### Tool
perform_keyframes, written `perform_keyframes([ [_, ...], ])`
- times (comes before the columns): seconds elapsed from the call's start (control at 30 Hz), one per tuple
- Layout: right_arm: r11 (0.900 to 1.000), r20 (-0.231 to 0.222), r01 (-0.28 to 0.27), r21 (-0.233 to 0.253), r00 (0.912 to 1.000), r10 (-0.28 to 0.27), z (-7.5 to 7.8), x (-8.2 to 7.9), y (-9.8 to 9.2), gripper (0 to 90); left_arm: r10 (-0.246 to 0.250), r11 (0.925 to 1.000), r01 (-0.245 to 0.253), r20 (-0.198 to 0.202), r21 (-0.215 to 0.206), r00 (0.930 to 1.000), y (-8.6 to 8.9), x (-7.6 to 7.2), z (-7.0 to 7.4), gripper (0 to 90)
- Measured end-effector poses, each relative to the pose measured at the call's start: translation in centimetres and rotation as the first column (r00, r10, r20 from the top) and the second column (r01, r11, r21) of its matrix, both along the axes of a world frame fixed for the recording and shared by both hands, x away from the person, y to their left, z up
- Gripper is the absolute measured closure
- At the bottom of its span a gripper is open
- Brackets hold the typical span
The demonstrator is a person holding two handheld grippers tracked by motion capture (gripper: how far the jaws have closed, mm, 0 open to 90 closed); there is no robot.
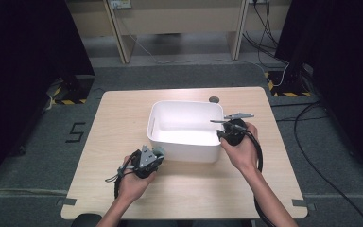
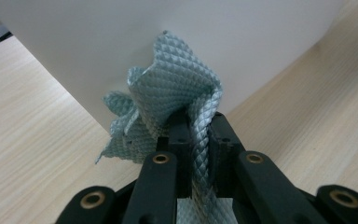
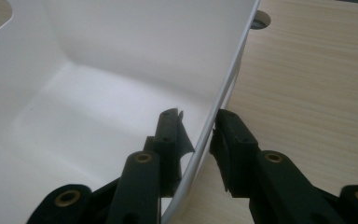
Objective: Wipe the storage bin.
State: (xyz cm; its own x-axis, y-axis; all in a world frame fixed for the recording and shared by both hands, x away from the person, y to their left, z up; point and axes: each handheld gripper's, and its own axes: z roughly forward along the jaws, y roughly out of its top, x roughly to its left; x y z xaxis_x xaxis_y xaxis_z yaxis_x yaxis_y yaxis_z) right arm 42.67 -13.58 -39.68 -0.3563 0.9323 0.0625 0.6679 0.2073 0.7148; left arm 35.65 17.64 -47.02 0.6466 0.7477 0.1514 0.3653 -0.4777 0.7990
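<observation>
A: How far are you with the work now?

B: Your left gripper [image 2: 193,126] is clamped on a folded blue-green cloth [image 2: 168,98], so the pick-up is done. The cloth stands just beside the outside of the white tub [image 1: 185,151], at its front wall, near the front edge of the table [image 1: 123,113]. In the high view your left gripper [image 1: 155,155] is at the tub's front-left corner, low, not over the rim.

A: And the other hand?

B: Your right gripper [image 3: 198,133] has its jaws on both sides of the tub's right wall, one inside and one outside. They look closed on the rim [image 3: 235,70] to steady the tub, but a thin gap shows at the outer jaw, so I cannot tell if it grips firmly.

A: What is left, in your opinion?

B: I think the cloth must go into the tub or wipe it; neither has begun. The inside of the tub looks bare and clean.

A: What is hard to see?

B: The lower part of the cloth is hidden behind the jaws, and whether the cloth touches the tub wall is unclear. A small round dark thing [image 1: 213,100] lies behind the tub, near the far edge of the table; I cannot say what it is.
</observation>
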Motion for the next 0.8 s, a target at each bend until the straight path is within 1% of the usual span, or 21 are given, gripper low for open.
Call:
perform_keyframes([
  [0.07,1.000,0.001,-0.001,0.000,1.0000,0.001,0.0,0.0,0.0,71.6,0.002,1.0000,-0.002,-0.008,0.000,1.0000,-0.1,0.1,-0.3,81.9],
  [0.13,1.000,0.001,-0.002,-0.001,1.0000,0.002,0.0,0.0,0.0,71.6,-0.004,0.9999,0.004,-0.016,0.011,0.9999,-0.1,0.1,-0.6,81.9],
  [0.4,1.000,0.001,-0.002,0.001,1.0000,0.002,0.0,0.0,0.0,71.6,-0.003,0.9998,0.003,-0.036,0.020,0.9994,-0.3,0.3,-1.5,81.9],
  [0.43,1.000,0.001,-0.001,0.002,1.0000,0.001,0.0,0.0,0.0,71.6,-0.002,0.9999,0.002,-0.038,0.015,0.9993,-0.3,0.3,-1.6,81.9],
  [0.57,1.000,0.000,-0.001,0.001,1.0000,0.001,0.0,0.0,0.0,71.6,-0.003,0.9997,0.005,-0.049,0.024,0.9988,-0.3,0.5,-2.0,81.9],
  [0.8,1.000,0.000,-0.001,0.001,1.0000,0.001,0.0,0.0,0.0,71.6,-0.006,0.9995,0.008,-0.060,0.030,0.9982,-0.4,0.5,-2.3,81.9],
])
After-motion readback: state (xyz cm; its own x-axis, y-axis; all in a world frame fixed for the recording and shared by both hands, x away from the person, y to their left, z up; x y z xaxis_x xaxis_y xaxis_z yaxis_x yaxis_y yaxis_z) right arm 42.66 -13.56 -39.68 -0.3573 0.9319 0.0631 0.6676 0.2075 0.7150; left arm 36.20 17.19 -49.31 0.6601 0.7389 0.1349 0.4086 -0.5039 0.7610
